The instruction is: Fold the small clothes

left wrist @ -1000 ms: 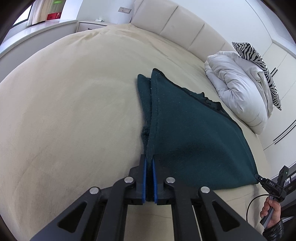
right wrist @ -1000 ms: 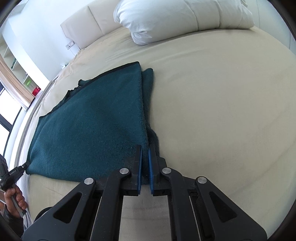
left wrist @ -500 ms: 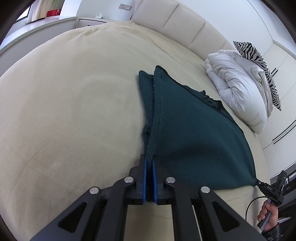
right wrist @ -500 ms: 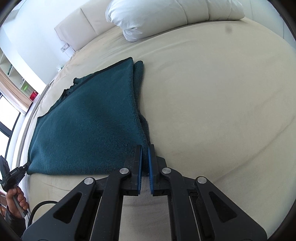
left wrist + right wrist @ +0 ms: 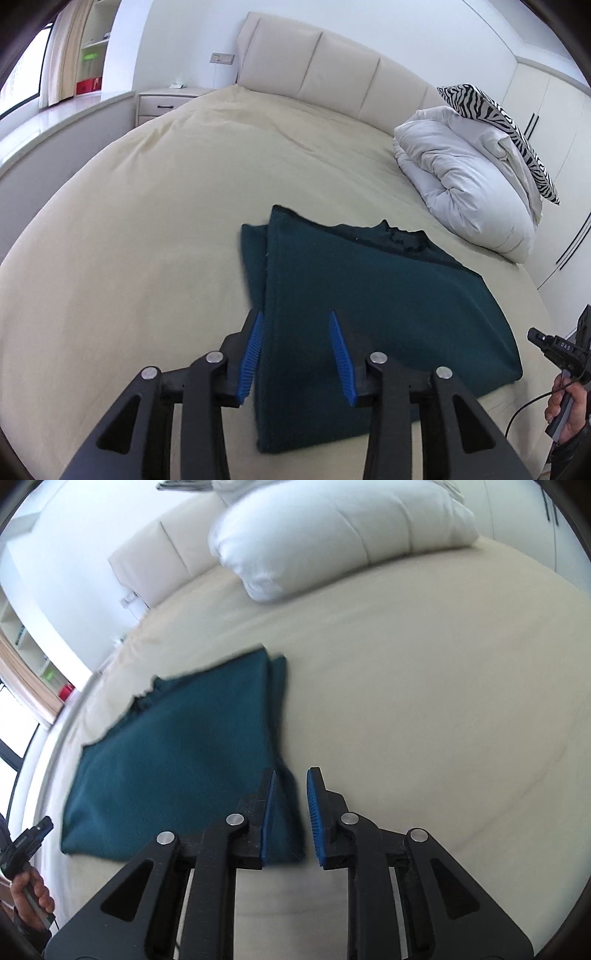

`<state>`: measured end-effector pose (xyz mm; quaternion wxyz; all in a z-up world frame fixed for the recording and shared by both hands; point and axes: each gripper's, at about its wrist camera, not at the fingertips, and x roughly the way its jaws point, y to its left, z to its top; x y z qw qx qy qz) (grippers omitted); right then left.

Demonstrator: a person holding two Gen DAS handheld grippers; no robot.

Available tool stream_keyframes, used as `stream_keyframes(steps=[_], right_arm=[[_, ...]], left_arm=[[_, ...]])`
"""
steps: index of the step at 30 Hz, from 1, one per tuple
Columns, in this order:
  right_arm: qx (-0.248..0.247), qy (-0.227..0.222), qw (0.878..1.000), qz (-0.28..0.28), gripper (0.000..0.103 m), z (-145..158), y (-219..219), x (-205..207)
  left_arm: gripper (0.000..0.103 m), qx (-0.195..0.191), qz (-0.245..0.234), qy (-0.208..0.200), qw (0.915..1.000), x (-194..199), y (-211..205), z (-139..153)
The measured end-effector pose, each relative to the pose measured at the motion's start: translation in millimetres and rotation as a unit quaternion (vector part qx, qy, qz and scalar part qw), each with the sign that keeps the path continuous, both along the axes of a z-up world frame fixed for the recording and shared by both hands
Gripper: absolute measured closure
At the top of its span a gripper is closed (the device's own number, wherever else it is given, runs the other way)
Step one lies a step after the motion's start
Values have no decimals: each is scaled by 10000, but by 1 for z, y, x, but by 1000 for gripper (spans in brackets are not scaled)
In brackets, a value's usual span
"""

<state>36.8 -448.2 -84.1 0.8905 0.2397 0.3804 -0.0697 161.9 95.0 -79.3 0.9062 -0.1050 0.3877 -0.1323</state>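
Above, both tongs part: the left gripper (image 5: 295, 350) and right gripper (image 5: 290, 818) have blue-padded jaws opening, clear of the folded dark-teal fleece garment (image 5: 369, 314). It lies flat on the cream bed cover (image 5: 147, 221), near the rolled white duvet (image 5: 461, 184).

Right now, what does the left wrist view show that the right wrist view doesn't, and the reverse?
Only the left wrist view shows the zebra-print pillow, the nightstand and the left gripper, jaws opening above the garment. Only the right wrist view shows the right gripper, jaws opening, cloth beneath but not pinched. Both show the folded dark green garment on the beige bed, the white duvet and the headboard.
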Motion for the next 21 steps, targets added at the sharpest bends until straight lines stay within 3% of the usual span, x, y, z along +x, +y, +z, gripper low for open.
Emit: stream_keyframes(steps=[3, 5, 8, 13, 16, 21], right_arm=[[294, -106, 9982, 505, 85, 5, 23, 41], [315, -115, 9968, 723, 85, 2, 40, 66], [452, -127, 9934, 1048, 85, -8, 65, 101], [791, -57, 9887, 1272, 85, -33, 89, 134], [1006, 101, 9875, 1205, 88, -55, 82, 148], [1749, -299, 9827, 521, 89, -81, 34, 145]], left_arm=[[57, 351, -153, 119, 9992, 34, -27, -8], [57, 366, -49, 313, 9988, 48, -29, -20], [57, 229, 200, 586, 9978, 53, -18, -38], [56, 415, 151, 491, 9978, 43, -14, -53], [57, 416, 156, 497, 9978, 38, -10, -58], [57, 392, 145, 445, 9981, 32, -5, -59]])
